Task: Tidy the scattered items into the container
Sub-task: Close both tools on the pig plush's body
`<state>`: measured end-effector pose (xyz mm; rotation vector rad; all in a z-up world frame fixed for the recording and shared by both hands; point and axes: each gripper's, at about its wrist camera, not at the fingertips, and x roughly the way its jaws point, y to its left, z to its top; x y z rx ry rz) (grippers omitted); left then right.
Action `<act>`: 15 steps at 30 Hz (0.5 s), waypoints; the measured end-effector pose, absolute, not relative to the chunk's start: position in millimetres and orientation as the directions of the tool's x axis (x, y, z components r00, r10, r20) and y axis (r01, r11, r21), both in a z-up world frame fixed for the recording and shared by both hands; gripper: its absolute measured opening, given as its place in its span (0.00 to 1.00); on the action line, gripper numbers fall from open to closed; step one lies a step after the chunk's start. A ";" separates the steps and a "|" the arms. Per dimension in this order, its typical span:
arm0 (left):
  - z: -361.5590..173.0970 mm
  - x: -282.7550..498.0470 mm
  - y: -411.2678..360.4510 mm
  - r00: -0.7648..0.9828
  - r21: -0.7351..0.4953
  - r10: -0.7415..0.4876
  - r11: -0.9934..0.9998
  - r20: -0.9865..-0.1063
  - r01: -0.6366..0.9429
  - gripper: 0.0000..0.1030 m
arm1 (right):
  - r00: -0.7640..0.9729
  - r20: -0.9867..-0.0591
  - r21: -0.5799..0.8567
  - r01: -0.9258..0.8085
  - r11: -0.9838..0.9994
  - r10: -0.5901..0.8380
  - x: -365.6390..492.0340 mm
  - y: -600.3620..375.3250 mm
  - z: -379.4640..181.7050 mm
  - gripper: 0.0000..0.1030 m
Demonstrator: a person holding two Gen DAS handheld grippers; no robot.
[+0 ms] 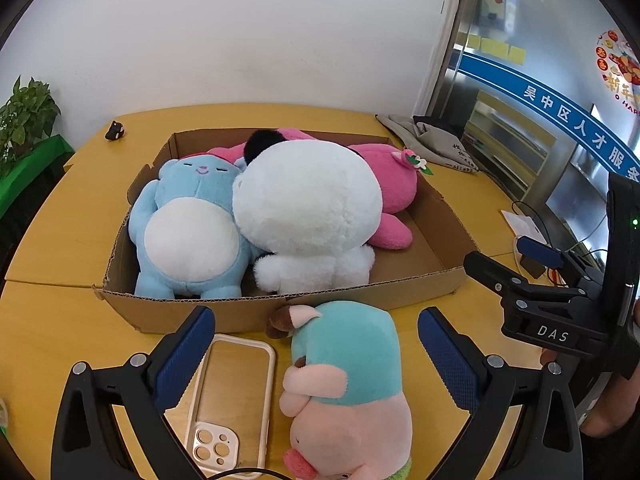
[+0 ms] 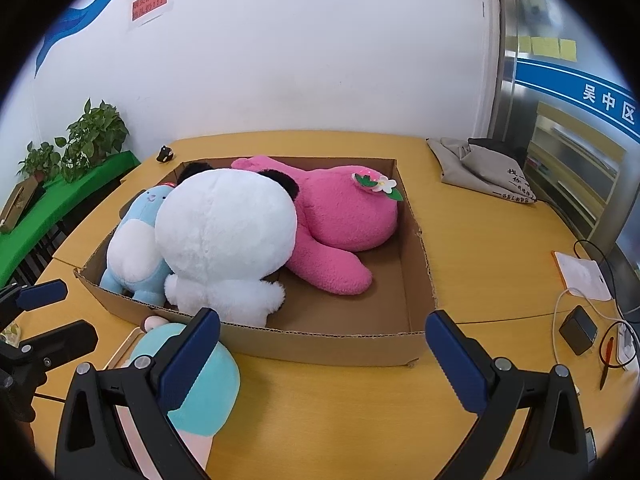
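Cardboard makes the box (image 1: 400,292) seen across the middle of the left wrist view, and three soft toys are packed in it. Low in the frame, the left gripper (image 1: 316,364) is held wide open around a teal and pink pig toy (image 1: 352,380) on the table, not yet squeezed. A clear phone case (image 1: 236,392) lies just beside it.

In the right wrist view, the right gripper (image 2: 322,354) is open and empty near the box front. The pig should be pinched next, then lifted into the bare corner.

The left gripper (image 1: 316,354) and right gripper (image 2: 322,354) have black frames, silver round screws and blue ribbed pads (image 1: 182,360); one body shows white letters "DAS".
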<state>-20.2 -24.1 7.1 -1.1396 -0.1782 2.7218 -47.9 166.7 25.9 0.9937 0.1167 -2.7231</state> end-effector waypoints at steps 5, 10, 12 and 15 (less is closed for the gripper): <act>1.6 -23.2 -25.1 -0.660 -0.205 0.242 -0.970 -0.711 -0.134 1.00 | -0.733 -0.636 0.039 0.281 -0.959 -0.241 -34.5 171.6 24.7 1.00; -16.2 -35.5 -34.3 -0.591 -0.240 0.266 -0.963 -0.761 -0.125 1.00 | -0.637 -0.690 0.098 0.390 -0.915 -0.345 2.8 161.1 0.4 1.00; -24.7 -44.6 -38.3 -0.558 -0.291 0.313 -0.948 -0.769 -0.130 1.00 | -0.563 -0.715 0.165 0.439 -0.883 -0.414 15.7 146.6 -13.5 1.00; -40.9 -60.4 -36.9 -0.496 -0.313 0.350 -0.936 -0.795 -0.158 1.00 | -0.473 -0.728 0.227 0.518 -0.825 -0.497 28.1 112.9 -27.5 1.00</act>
